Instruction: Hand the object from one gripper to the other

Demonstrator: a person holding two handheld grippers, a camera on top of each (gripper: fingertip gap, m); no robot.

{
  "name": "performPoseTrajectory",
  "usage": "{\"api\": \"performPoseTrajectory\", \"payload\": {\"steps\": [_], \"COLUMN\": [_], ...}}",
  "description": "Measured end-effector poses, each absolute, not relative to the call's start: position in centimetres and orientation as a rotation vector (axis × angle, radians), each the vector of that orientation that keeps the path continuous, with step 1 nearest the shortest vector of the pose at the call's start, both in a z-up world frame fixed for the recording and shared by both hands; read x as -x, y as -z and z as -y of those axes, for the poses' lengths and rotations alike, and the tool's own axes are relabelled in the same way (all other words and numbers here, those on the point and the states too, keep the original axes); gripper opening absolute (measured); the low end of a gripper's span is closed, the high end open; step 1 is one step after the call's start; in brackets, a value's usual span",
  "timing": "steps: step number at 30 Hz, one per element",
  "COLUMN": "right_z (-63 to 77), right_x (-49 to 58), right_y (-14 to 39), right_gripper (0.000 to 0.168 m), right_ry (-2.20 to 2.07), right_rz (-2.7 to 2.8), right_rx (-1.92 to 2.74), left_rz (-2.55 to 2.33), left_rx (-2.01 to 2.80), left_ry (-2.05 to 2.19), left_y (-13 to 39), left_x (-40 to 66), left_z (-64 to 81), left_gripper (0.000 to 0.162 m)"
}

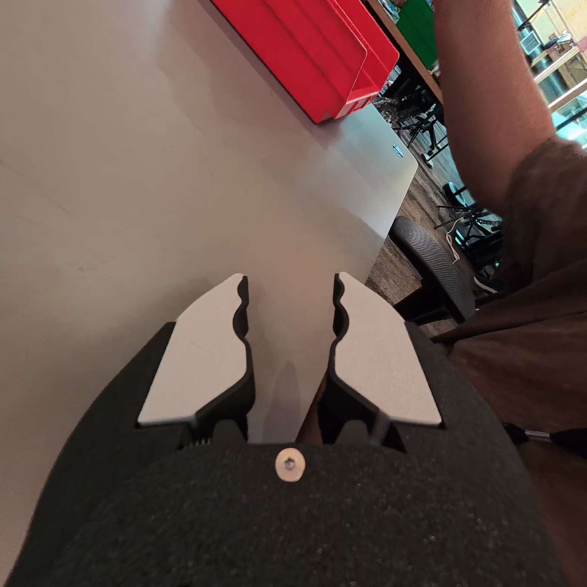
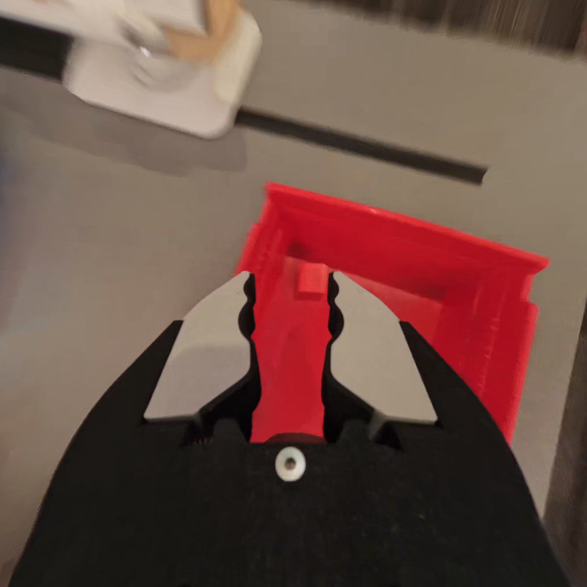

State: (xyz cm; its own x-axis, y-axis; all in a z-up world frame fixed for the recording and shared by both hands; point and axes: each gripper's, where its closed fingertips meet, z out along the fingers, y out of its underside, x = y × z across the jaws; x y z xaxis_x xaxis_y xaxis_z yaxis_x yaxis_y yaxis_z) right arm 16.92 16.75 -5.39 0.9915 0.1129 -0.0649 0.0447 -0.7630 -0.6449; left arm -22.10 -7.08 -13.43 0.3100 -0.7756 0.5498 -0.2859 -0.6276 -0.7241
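Both my grippers stand apart, gripping nothing: left gripper [image 1: 290, 279] over the table [image 1: 127, 158], right gripper [image 2: 290, 276] above a red bin [image 2: 397, 254] with a red block [image 2: 311, 282] inside.

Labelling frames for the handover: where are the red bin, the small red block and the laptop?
red bin [image 2: 397, 241]: right wrist view, inner far wall.
small red block [image 2: 311, 279]: right wrist view, top face.
laptop [image 1: 365, 178]: left wrist view, lid.

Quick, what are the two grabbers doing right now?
Left gripper: open, empty, over the table.
Right gripper: open, empty, above the red bin.
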Motion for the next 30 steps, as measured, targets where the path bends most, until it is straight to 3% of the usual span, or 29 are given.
{"api": "performPoseTrajectory", "payload": {"steps": [2,4,6,8,11,20,23,30], "right_z": [-13.5,-8.8,-4.0,-0.7,2.5,3.9,3.8,4.0], "right_x": [-13.0,-7.3,-1.2,3.5,8.6,10.3,10.1,10.8], "right_y": [1.0,-0.2,1.5,4.9,9.0,10.8,11.1,10.8], "right_gripper": [0.043,0.043,0.044,0.065,0.063,0.063,0.062,0.061], "right_ry": [-0.206,-0.336,-0.505,-0.606,-0.726,-0.726,-0.687,-0.687], "right_rz": [0.215,0.374,0.492,0.507,0.526,0.563,0.592,0.656], "right_rx": [2.184,2.015,1.912,1.873,1.827,1.820,1.825,1.809], "left_rz": [-0.931,-0.905,-0.901,-0.895,-0.907,-0.714,-0.614,-0.333], "left_rx": [2.071,2.089,2.085,2.068,2.054,2.258,2.467,2.771], "left_ry": [1.276,1.246,1.230,1.181,1.042,0.607,0.354,0.306], "left_y": [13.2,13.1,12.9,12.6,12.1,7.8,8.6,12.8], "left_x": [22.4,22.7,23.1,23.5,24.4,31.1,34.5,36.7], "left_z": [6.8,6.1,5.6,4.8,3.4,-6.6,-12.3,-23.3], "left_gripper": [0.051,0.051,0.051,0.051,0.051,0.062,0.059,0.050]}}
